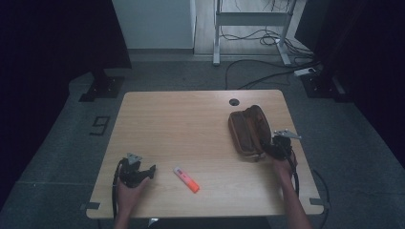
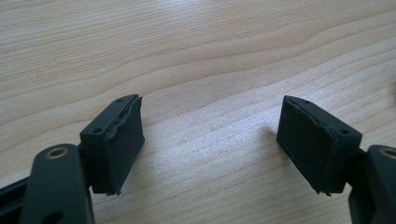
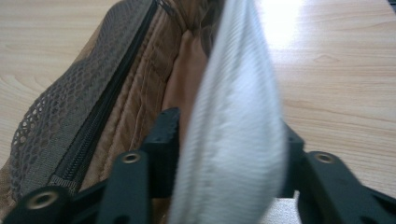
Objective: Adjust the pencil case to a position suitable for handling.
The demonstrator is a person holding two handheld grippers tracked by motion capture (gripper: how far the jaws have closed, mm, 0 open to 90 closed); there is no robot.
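A pale wooden bench (image 1: 191, 124) stands on grey carpet (image 1: 57, 157) in a dim room. Beyond its far edge, a white wall panel (image 1: 153, 24), a white desk frame (image 1: 250, 19) and black cables (image 1: 258, 71) on the floor.

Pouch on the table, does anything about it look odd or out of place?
The brown pouch lies unzipped and gaping, and the right gripper has its jaws closed on the near edge. The marker lies loose outside it.

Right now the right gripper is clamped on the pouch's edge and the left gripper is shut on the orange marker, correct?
Not quite. The left gripper is open over bare table, as the left gripper view shows; the orange marker lies apart. The right gripper does clamp the pouch.
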